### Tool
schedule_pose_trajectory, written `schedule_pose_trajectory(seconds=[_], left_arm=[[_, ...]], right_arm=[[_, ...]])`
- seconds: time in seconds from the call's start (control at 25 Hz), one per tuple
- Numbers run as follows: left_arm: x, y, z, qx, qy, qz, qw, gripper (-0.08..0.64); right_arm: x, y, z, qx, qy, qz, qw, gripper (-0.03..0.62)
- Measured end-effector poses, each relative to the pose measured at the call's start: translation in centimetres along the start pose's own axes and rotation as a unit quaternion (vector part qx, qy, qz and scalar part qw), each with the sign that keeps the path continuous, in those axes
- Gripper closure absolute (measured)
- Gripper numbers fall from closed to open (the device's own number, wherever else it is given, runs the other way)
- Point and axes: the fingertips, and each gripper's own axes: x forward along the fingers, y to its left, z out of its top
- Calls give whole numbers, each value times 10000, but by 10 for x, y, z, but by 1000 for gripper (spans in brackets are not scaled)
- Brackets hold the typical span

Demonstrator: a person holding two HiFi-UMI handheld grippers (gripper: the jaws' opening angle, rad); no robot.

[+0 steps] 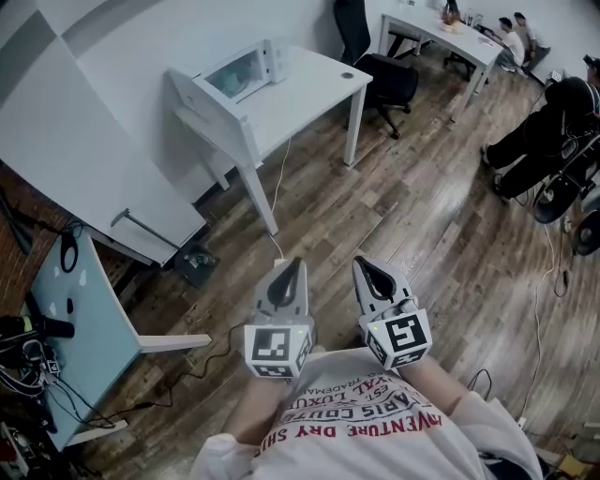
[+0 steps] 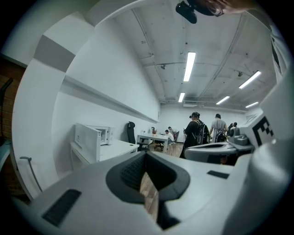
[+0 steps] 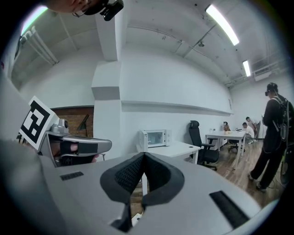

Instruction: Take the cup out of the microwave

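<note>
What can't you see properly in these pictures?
- Cup: not seen in any view; the microwave is far and too small in the head view.
- Microwave's inside: left gripper view, its open door partly covers it.
- Far desk items: head view, too small.

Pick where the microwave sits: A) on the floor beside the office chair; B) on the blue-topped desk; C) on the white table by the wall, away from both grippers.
C: the microwave stands on the white table by the wall, well ahead of the left gripper and right gripper, both shut on nothing.
</note>
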Motion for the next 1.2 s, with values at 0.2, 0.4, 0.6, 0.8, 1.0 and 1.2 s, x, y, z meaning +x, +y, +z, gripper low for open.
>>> schedule_pose_trajectory(seconds=[0.2, 0.4, 0.6, 0.8, 1.0, 1.2], left_arm=[[20, -3, -1, -52, 35, 162, 9998, 552], [54, -7, 0, -103, 133, 417, 9990, 552], [91, -25, 7, -126, 165, 710, 9973, 552], [125, -37, 14, -125, 142, 1031, 9945, 552], [150, -45, 16, -341, 105, 1495, 9881, 552], [176, -69, 9, -523, 220, 1622, 9851, 552]], right_arm=[[10, -22, -1, 47, -28, 60, 10000, 588], [31, -55, -4, 108, 161, 312, 9993, 588], [51, -97, 10, 44, 169, 726, 9972, 588], [70, -139, 22, 27, 110, 1040, 9945, 588], [79, -178, 21, -30, 210, 1342, 9907, 588], [82, -212, 16, -13, 327, 1579, 9869, 588]])
